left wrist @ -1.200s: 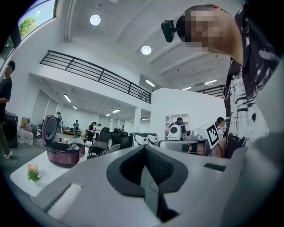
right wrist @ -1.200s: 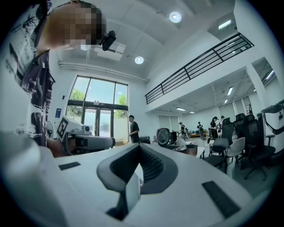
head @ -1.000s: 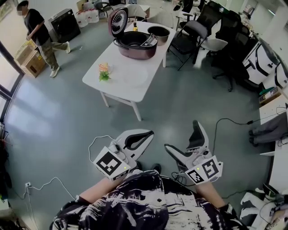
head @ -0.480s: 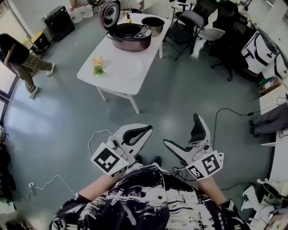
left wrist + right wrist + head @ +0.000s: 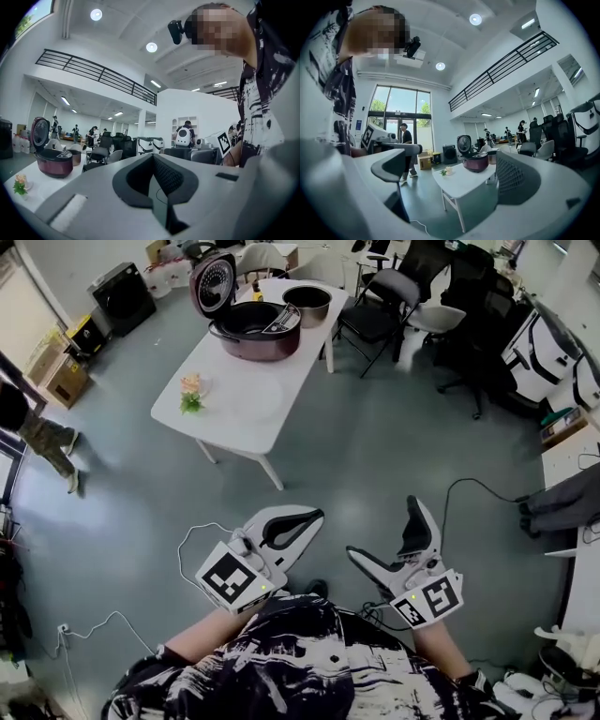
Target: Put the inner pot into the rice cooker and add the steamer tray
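Holding white left gripper (image 5: 305, 518) clenched on nothing and white right gripper (image 5: 382, 529) spread wide, empty, both low by the torso, well apart from white rectangular table (image 5: 234, 413) bearing open-lidded maroon rice cooker (image 5: 251, 332) with round dark metal inner pot (image 5: 307, 304) just beside it.

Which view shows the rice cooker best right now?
The head view: it looks down into the open rice cooker on the table. The left gripper view shows the rice cooker small and side-on at far left; the right gripper view shows the rice cooker small, side-on, near mid-frame.
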`<state>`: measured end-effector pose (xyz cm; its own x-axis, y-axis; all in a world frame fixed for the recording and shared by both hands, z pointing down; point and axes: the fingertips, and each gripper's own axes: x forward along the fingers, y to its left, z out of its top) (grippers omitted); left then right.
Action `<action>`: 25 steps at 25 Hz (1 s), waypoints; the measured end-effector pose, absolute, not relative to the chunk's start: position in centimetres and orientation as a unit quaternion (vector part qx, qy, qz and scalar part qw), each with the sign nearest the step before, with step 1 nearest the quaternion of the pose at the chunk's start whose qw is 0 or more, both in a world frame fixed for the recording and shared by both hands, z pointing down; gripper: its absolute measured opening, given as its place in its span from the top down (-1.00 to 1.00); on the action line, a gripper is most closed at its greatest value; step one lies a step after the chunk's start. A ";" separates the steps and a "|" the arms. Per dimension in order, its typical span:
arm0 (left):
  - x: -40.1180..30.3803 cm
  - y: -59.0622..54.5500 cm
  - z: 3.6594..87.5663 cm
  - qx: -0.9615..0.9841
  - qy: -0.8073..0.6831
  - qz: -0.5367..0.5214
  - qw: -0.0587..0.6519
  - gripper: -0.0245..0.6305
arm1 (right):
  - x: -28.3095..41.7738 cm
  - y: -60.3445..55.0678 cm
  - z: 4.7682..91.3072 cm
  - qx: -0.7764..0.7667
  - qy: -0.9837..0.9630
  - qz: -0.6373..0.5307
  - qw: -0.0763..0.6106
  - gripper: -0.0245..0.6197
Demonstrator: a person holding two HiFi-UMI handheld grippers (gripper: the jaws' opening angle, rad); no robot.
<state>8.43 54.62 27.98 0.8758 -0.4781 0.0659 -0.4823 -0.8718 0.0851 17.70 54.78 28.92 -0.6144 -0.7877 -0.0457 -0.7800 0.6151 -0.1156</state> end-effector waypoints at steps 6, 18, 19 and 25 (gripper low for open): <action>9.8 51.2 29.1 0.967 -0.248 0.028 0.054 0.91 | 19.5 51.0 29.3 -0.442 0.895 -0.037 0.048 -0.80; 11.3 33.0 29.3 0.982 -0.184 0.010 0.050 0.91 | 19.7 33.7 28.6 -0.480 0.876 -0.020 0.037 -0.80; 11.5 31.5 29.3 0.983 -0.177 0.010 0.050 0.91 | 19.8 32.3 28.4 -0.485 0.873 -0.018 0.037 -0.80; 13.1 23.9 29.3 0.987 -0.153 0.006 0.053 0.91 | 21.1 25.9 28.6 -0.509 0.859 -0.025 0.035 -0.80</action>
